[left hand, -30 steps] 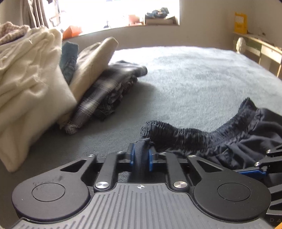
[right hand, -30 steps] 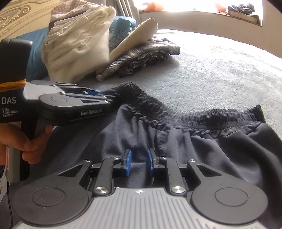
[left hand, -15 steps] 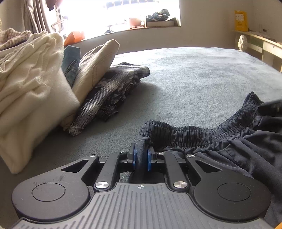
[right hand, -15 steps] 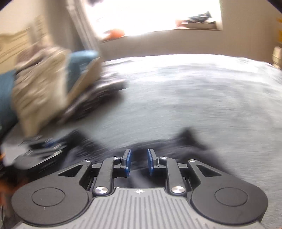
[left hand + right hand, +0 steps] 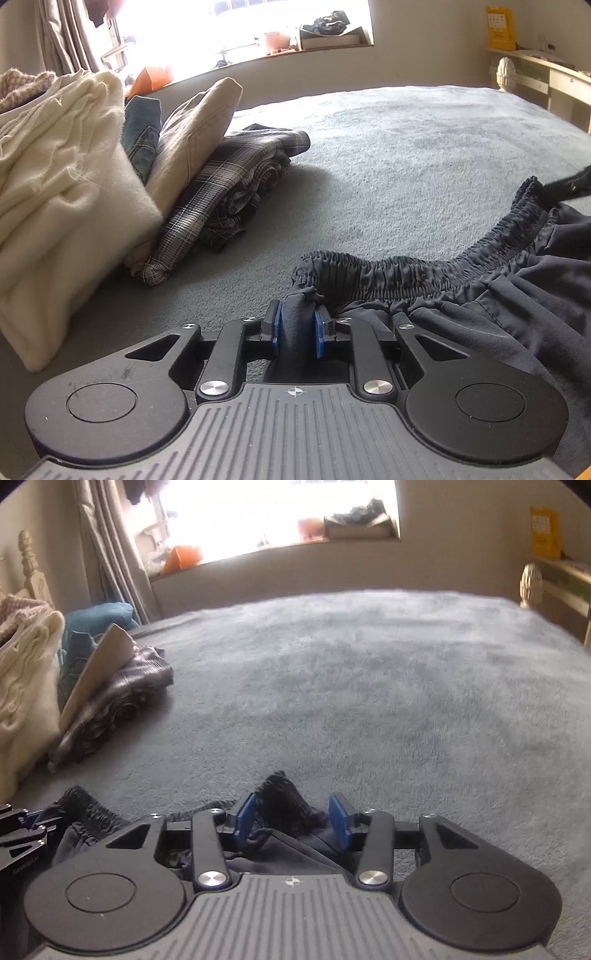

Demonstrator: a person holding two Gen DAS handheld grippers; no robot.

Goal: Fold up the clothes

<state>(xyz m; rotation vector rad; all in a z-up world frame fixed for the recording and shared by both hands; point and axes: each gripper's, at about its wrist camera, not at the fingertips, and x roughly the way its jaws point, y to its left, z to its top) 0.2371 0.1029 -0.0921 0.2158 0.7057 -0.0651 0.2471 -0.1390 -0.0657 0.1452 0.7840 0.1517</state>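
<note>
Dark navy shorts [image 5: 480, 295] with an elastic waistband lie on the grey blanket [image 5: 388, 155]. My left gripper [image 5: 297, 325] holds the waistband's left corner; its blue pads still press a fold of the fabric while the jaws are opening. In the right wrist view my right gripper [image 5: 291, 812] stands open at the waistband's other corner. That end of the shorts [image 5: 280, 801] sticks up between the pads with a gap on the right side, and the jaws are opening. The left gripper [image 5: 18, 834] shows at that view's left edge.
A leaning pile of folded clothes sits at the left: cream cloth [image 5: 55, 184], jeans [image 5: 142, 136], beige trousers [image 5: 192, 140], a plaid shirt [image 5: 236, 177]. A windowsill [image 5: 325, 37] lies behind the bed, a wooden shelf [image 5: 546, 70] at the right.
My right gripper swept right along the waistband to its far corner and its jaws widened. The left gripper stayed at its corner and its pads parted slightly.
</note>
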